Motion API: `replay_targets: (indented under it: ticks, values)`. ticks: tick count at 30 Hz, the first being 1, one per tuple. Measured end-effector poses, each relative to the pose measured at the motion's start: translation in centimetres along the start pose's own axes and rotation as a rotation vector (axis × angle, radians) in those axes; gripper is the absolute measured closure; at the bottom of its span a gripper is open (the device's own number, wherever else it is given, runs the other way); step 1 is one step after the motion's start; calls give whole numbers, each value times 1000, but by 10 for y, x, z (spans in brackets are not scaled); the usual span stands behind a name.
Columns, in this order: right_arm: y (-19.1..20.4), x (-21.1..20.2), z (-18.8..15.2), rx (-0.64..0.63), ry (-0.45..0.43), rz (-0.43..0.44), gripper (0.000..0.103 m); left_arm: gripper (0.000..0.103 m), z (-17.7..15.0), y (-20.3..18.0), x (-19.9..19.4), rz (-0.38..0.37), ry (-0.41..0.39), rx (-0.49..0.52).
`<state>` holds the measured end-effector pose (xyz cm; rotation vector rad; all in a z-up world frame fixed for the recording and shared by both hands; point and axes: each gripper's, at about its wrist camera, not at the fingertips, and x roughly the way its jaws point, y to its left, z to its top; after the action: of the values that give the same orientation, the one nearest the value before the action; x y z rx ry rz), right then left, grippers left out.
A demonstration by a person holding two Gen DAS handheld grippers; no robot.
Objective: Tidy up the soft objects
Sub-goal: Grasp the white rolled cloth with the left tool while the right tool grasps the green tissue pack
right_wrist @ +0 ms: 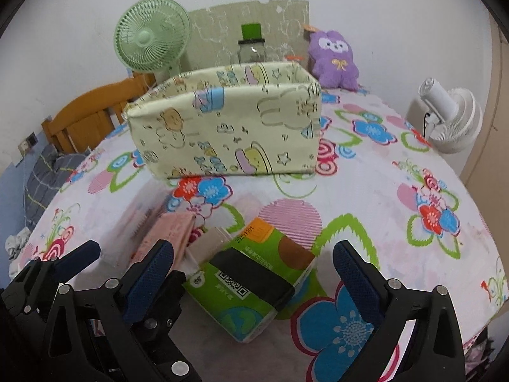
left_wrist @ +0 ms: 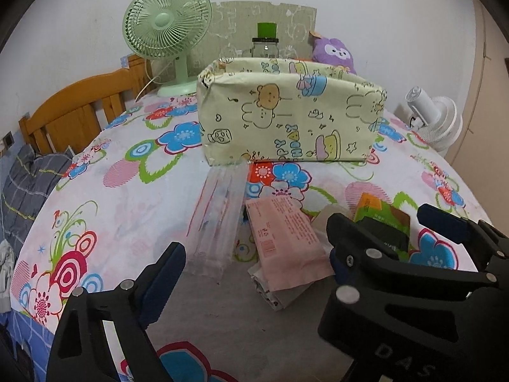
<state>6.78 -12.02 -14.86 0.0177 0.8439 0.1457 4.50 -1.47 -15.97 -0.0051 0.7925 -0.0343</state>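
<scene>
My bed (left_wrist: 105,210), spread with a bright flowered sheet (right_wrist: 397,172), fills both views, with a wooden headboard (left_wrist: 73,108) at its far left. A pale yellow cartoon-print fabric bin (left_wrist: 292,117) stands open-topped on the far middle of the bed. Behind it, against the wall, a flat sheet of cardboard (left_wrist: 229,22) leans. A green desk fan (left_wrist: 167,22) stands at far left, a white fan (right_wrist: 451,121) at far right off the bed's edge, and a purple plush toy (right_wrist: 334,59) sits at the far side, right of the bin. A clear jar with a green lid (right_wrist: 251,46) stands behind the bin.

The soft things lie on the near middle of the bed, in front of the bin. A green tissue pack (right_wrist: 254,280) with a black band across it lies nearest, between the fingers of my right tool (right_wrist: 254,264), which stand wide on either side of it and do not press on it. Left of it lies a pink pack (left_wrist: 283,232) resting on a folded patterned cloth (left_wrist: 270,289). Further left a clear plastic pack (left_wrist: 219,213) stretches toward the bin. My left tool (left_wrist: 254,254) hangs over the pink pack with its fingers wide apart, gripping nothing. The two tools sit side by side, close together.
</scene>
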Motion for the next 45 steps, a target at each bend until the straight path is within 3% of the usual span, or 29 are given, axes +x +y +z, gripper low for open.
replay_targets:
  ticks: [8,10,12,24,29,38,40,45]
  values:
    - [-2,11,-3,11,27,12,17,12,-3,-6,5,-3,17,18]
    - [-3,10,-4,11,20,6,24,14,-3,-9,5,-4,20,23]
    - [-7,9,-4,20,15,-14,38,15,-3,-10,4,-2,16,19]
    - [-26,4,-6,67,8,10,41,26,0,-22,5,-8,34,19]
    - [-30,3,-5,83,9,11,41,36,1,-24,6,-33,44,13]
    - [-29,-3,0,85,-6,10,41,37,5,-20,3,-64,40,-11]
    - [-28,-4,1,83,-11,9,41,45,6,-19,4,-75,42,-21]
    - [-27,-4,1,79,-5,8,41,45,5,-20,6,-81,53,-21]
